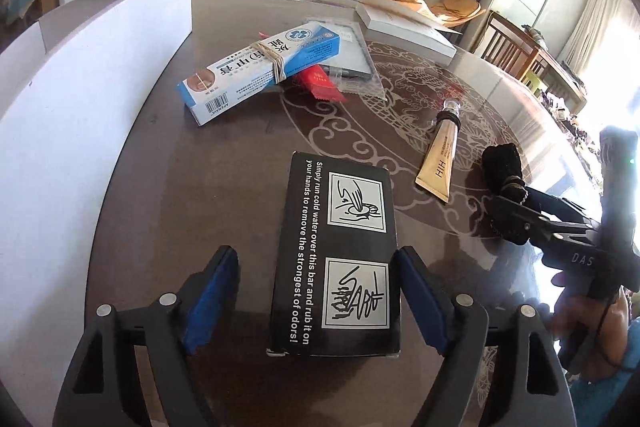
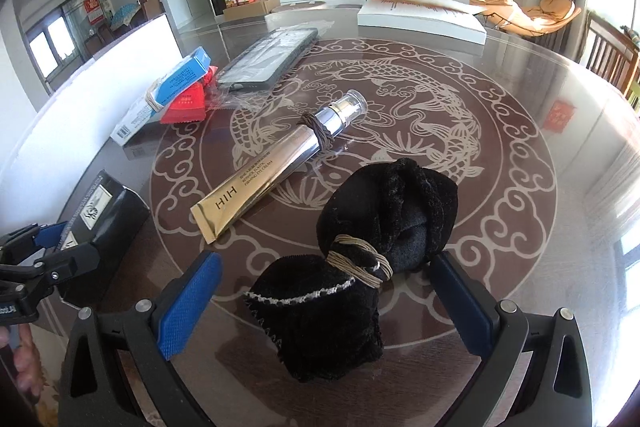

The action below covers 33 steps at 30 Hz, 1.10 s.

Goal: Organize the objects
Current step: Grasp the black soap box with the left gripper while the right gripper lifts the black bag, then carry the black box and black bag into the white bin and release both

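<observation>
A black box (image 1: 336, 259) with white print and two drawings lies on the round patterned table (image 1: 224, 179), between the jaws of my left gripper (image 1: 316, 255). Its right pad sits at the box's edge and its left pad stands clear, so it is open. A black velvet pouch (image 2: 360, 247) tied with a tan band lies between the jaws of my right gripper (image 2: 326, 259), which is open with a gap on both sides. A gold tube (image 2: 264, 175) with a silver cap rests just beyond the pouch.
Further back lie a blue-and-white carton (image 1: 260, 71) bound with rubber bands, a red packet (image 1: 320, 85) and a dark case in clear plastic (image 1: 352, 55). A flat white box (image 1: 408, 31) sits at the far edge. A white board (image 1: 80, 87) stands along the left.
</observation>
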Tool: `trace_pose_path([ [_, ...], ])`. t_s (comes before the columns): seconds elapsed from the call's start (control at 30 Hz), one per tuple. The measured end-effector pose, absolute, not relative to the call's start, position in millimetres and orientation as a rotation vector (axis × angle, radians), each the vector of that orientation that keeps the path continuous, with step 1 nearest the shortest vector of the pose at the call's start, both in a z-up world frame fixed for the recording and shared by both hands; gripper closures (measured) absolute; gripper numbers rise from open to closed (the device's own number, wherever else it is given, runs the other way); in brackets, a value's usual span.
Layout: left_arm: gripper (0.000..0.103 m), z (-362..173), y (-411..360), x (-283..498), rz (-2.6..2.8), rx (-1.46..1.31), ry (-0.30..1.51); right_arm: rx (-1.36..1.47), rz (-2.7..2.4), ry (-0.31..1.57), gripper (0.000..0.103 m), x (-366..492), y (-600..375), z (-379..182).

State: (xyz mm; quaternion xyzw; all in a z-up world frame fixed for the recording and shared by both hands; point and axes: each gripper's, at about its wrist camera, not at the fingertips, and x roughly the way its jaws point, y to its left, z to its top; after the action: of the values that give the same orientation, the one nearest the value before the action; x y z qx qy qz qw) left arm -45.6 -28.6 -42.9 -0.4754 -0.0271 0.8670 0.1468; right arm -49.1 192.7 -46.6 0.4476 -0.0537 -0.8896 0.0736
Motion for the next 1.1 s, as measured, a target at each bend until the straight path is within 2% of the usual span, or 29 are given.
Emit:
trace_pose_path([
  [0.13,0.021,-44.1,-35.3,-43.5,2.49,-1.363,-0.058,1.349,-2.677,-0.506,0.0,-22.7,238.1,-35.4],
  [0.23,0.021,-45.9,-29.2,-47.8,2.49,-1.381,-0.05,1.453,-2.639,-0.644,0.001,-18.9,251.3,-33.0],
  [0.3,0.021,-45.6,-20.3,-50.8,2.48,-1.389,-0.016,1.491,-2.602,-0.636,0.003,-24.7,240.9,-28.7],
  [0.4,0.021,-47.5,-5.3,-52.1,2.517,-1.403,0.159,1.567,-2.577,-0.497,0.005,-47.2,214.6,-29.7],
  [0.43,0.028,-47.3,-4.1,-50.8,2.537,-1.385,0.201,1.595,-2.573,-0.453,0.009,-54.8,206.9,-33.3],
  [0.47,0.046,-47.0,-4.6,-48.9,2.533,-1.364,0.207,1.61,-2.578,-0.41,0.026,-61.6,200.6,-36.4],
  [0.53,0.045,-46.7,-9.2,-44.4,2.549,-1.352,0.225,1.607,-2.633,-0.245,0.048,-69.8,187.2,-37.8],
  [0.57,0.046,-46.3,-13.1,-41.1,2.551,-1.346,0.218,1.602,-2.646,-0.158,0.068,-70.3,181.9,-38.1],
  [0.73,0.046,-28.1,-37.1,-16.1,2.524,-1.307,0.02,1.538,-2.636,-0.199,0.068,-45.4,188.3,-22.9],
  [0.9,0.046,21.6,-71.4,6.4,2.508,-1.183,-0.218,1.376,-2.537,-0.302,0.068,-27.9,162.6,24.1],
  [1.1,0.045,77.8,-162.5,18.0,2.703,-1.094,-0.219,1.155,-2.332,-0.2,0.068,-30.5,40.4,87.4],
])
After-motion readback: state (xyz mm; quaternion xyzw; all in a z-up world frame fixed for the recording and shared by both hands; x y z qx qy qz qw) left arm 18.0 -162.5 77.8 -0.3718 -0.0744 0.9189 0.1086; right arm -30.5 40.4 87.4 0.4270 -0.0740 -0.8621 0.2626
